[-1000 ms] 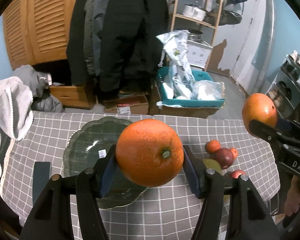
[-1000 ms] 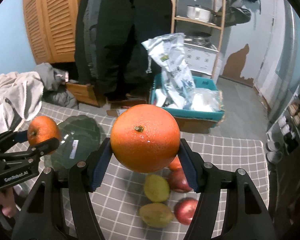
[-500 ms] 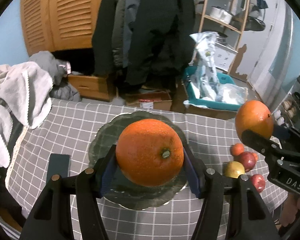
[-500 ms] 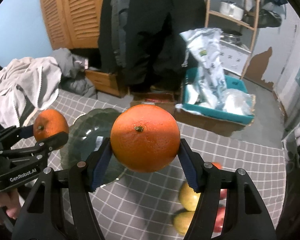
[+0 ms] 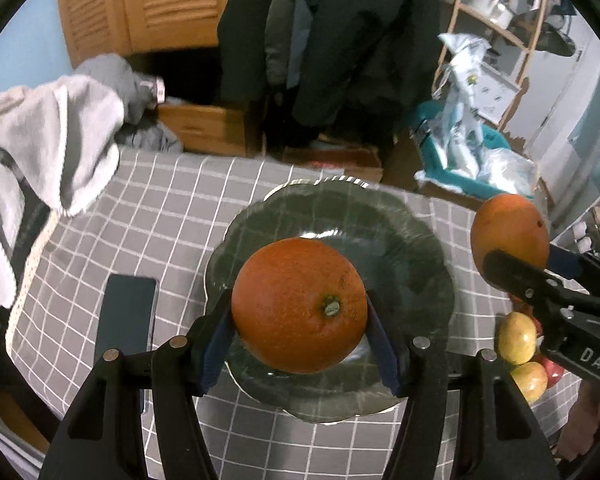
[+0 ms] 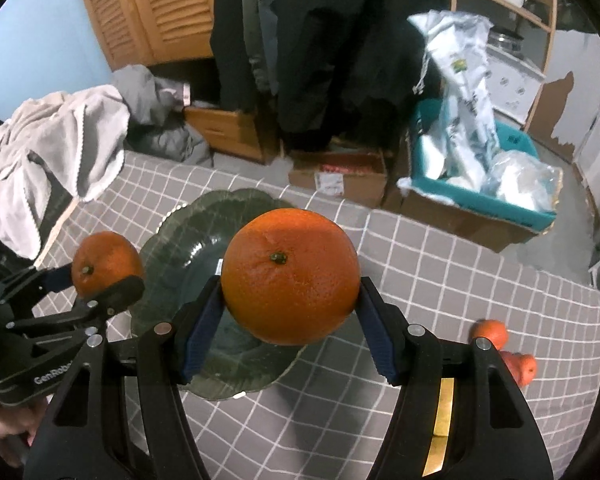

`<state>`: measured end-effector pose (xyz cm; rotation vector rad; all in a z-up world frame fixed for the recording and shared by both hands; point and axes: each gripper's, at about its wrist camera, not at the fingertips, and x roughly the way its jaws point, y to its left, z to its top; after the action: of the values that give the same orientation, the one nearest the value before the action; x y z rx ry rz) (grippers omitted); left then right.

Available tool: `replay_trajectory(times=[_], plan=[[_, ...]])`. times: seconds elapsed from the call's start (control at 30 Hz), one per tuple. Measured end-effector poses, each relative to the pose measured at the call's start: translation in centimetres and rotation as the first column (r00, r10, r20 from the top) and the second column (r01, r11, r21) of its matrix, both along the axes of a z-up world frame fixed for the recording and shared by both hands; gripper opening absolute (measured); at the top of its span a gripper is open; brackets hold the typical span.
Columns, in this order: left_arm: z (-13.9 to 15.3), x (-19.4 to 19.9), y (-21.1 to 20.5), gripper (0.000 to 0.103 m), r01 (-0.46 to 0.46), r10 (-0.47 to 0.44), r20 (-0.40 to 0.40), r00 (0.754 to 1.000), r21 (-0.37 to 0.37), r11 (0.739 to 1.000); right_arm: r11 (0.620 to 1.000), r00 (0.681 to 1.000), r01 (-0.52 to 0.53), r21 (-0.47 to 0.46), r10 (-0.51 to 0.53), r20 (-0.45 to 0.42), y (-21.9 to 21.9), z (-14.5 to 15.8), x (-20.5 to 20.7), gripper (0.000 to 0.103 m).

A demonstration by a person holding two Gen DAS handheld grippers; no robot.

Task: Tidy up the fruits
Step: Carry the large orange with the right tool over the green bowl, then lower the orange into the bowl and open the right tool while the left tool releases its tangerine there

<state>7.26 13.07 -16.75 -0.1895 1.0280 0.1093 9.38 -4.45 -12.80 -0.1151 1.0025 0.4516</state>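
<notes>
2 oranges aloft, both now over or beside the plate.

Left gripper clamps a round orange between its blue pads; versus 0.5 s ago it sits lower and further over the dark green scalloped glass plate on the grey checked tablecloth. Right gripper pinches a second large orange, shifted from 0.5 s ago toward the plate's right rim. Loose small fruits lie on the cloth right of the plate; 1 dark flat phone lies to its left.
</notes>
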Motion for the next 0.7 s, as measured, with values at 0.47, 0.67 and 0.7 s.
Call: replay_trajectory(times=[0.47,0.67,0.7], plan=[[-4.7,1.4,0.9,0.064,-0.013,0.01,-0.125,0.992,-0.025,1.0,1.0,0.995,-0.026,-0.013,0.024,-0.093,2.0,-3.8,1.1,0.066],[-6.2,1.6,0.6,0.064,0.008,-0.01,-0.163,0.987,-0.013,1.0,0.999,0.991,-0.028,-0.019,0.025,-0.13,2.3,-5.4,1.4,0.066],[-6.4,1.6,0.6,0.064,0.008,-0.01,-0.17,0.985,-0.015,1.0,1.0,0.99,-0.026,-0.018,0.024,-0.137,2.3,-5.7,1.4,0.066]])
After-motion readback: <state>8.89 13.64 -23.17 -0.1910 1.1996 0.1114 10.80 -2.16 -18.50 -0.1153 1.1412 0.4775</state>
